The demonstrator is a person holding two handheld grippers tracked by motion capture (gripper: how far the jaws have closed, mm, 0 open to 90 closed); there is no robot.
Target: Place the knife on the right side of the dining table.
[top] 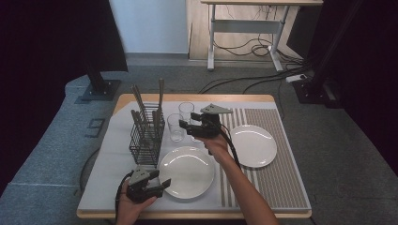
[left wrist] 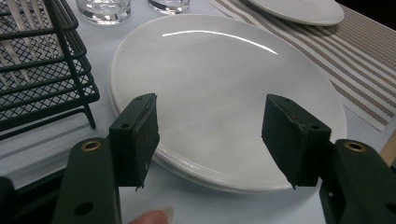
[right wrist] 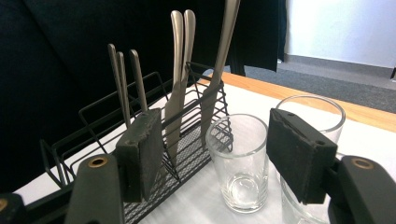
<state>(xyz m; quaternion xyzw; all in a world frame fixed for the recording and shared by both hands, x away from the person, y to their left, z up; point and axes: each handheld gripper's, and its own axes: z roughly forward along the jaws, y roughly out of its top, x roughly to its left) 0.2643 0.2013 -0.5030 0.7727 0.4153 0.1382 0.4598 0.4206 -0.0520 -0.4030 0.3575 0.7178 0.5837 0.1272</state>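
My right gripper (top: 187,129) hovers open just right of two clear glasses, pointing left. In the right gripper view its jaws (right wrist: 212,135) frame the nearer glass (right wrist: 240,158) (top: 176,127) without touching it. The second glass (right wrist: 317,112) (top: 186,111) stands partly behind the right jaw. My left gripper (top: 162,180) is low at the front left, open, its jaws (left wrist: 210,126) spread above the near rim of a white plate (left wrist: 219,70) (top: 187,171). Neither gripper holds anything.
A black wire basket (top: 146,138) (right wrist: 187,140) (left wrist: 42,70) with upright cutlery (right wrist: 180,60) stands left of the glasses. A second white plate (top: 253,145) (left wrist: 299,9) lies on the striped placemat (top: 277,178) (left wrist: 355,60) at the right.
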